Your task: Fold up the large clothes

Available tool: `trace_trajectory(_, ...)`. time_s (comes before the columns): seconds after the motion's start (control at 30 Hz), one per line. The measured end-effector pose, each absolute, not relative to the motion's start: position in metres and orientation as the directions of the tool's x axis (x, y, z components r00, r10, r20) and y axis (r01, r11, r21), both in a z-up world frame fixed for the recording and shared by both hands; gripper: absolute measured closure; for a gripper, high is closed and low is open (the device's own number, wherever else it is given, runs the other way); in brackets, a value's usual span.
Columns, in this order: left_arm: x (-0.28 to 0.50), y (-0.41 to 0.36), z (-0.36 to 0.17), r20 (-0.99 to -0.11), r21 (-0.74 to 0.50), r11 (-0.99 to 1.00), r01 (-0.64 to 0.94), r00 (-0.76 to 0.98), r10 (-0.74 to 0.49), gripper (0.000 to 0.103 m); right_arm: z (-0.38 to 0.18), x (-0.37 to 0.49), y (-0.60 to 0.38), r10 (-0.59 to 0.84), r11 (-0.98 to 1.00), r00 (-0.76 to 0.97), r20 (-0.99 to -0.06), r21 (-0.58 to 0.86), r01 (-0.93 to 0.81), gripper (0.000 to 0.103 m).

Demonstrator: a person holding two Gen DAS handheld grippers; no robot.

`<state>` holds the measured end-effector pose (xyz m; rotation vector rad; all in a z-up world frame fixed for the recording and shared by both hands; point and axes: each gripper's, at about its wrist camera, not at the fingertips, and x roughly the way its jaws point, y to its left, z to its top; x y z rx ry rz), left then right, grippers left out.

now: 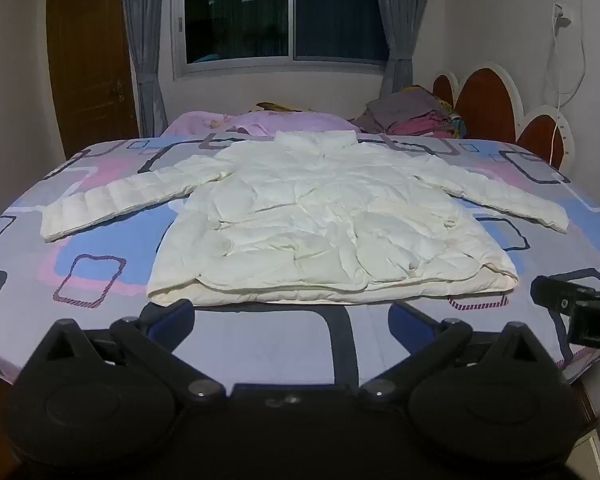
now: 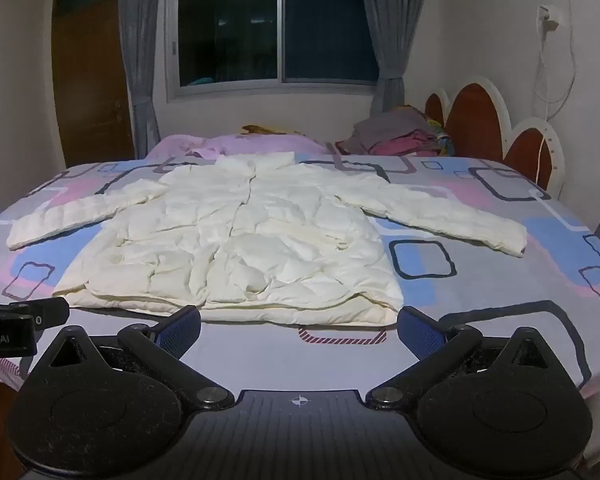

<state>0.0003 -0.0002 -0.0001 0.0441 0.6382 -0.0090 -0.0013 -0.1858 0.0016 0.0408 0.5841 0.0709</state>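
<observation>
A white puffer jacket lies flat on the bed with both sleeves spread out to the sides and its collar at the far end; it also shows in the right wrist view. My left gripper is open and empty, just short of the jacket's near hem, left of centre. My right gripper is open and empty, just short of the hem's right part. The right gripper also shows at the right edge of the left wrist view. The left gripper also shows at the left edge of the right wrist view.
The bed sheet is grey with blue, pink and dark squares. A pink blanket and a pile of clothes lie at the far side by the headboard. A window, curtains and a wooden door stand behind.
</observation>
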Motion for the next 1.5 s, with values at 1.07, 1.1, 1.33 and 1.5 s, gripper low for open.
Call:
trace_trajectory(1.07,-0.006,0.011,0.004,-0.588,0.018,1.000,0.013,0.809,0.000,0.000,0.010,-0.006,-0.180,0.068,0.998,0.843,-0.534,0.039,-0.056,0.000)
trace_trajectory(1.1,-0.006,0.011,0.004,-0.588,0.016,1.000,0.013,0.809,-0.001,0.000,0.010,-0.006,-0.180,0.067,0.998,0.843,-0.534,0.039,-0.055,0.000)
trace_trajectory(1.33,-0.006,0.012,0.004,-0.585,0.014,1.000,0.017,0.811,-0.006,0.000,0.012,-0.007,-0.177,0.066,0.998,0.845,-0.531,0.038,-0.054,0.000)
trace_trajectory(1.5,-0.007,0.012,0.003,-0.584,0.013,1.000,0.016,0.812,-0.005,0.000,0.014,-0.007,-0.177,0.065,0.998,0.844,-0.532,0.043,-0.049,0.000)
